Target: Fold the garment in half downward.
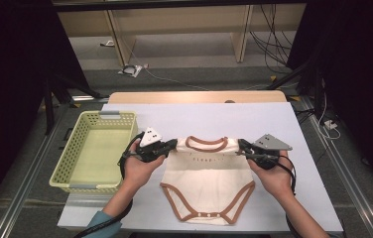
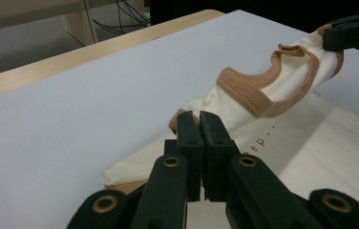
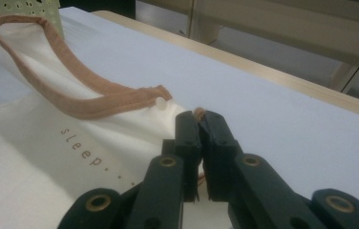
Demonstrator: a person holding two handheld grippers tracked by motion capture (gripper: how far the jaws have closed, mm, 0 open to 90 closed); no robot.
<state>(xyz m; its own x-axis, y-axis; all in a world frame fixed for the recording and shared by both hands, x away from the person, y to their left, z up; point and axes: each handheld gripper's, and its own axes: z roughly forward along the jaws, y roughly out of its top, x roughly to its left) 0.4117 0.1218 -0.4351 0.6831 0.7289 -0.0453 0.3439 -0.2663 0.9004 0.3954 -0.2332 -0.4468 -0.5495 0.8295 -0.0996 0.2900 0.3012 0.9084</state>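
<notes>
A wooden table (image 1: 125,96) carries a pale lilac-white sheet (image 1: 274,124) over nearly its whole top (a wood strip shows at the far edge). On the sheet lie a cream baby bodysuit (image 1: 207,183) with brown trim and a yellow-green perforated plastic basket (image 1: 70,158).

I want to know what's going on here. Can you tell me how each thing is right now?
Baby bodysuit: spread flat on the table, shoulders pinched.
Left gripper: shut on the bodysuit's shoulder.
Right gripper: shut on the other shoulder.
Basket: upright, nothing inside.
</notes>
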